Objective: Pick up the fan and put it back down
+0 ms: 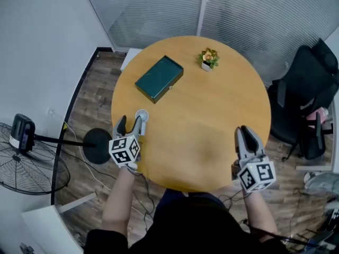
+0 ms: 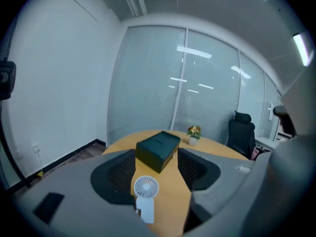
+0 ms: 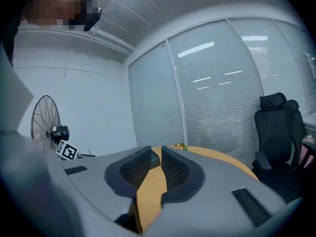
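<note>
A small white hand fan [image 1: 141, 115] rests on the round wooden table [image 1: 212, 120] near its left edge. My left gripper [image 1: 130, 121] hangs over it with the jaws spread wide, and neither finger touches it. In the left gripper view the fan [image 2: 146, 187] shows low between the two dark pads, round head up and handle toward me, with my left gripper [image 2: 156, 154] open around empty air. At the table's near right edge my right gripper [image 1: 244, 134] keeps its jaws a narrow slit apart. Only table shows through that slit of my right gripper [image 3: 155, 157].
A dark green box [image 1: 159, 78] lies on the table behind the fan. A small potted flower [image 1: 208, 59] stands at the far side. A large floor fan [image 1: 26, 157] stands on the floor at left, and a black office chair [image 1: 304, 99] at right.
</note>
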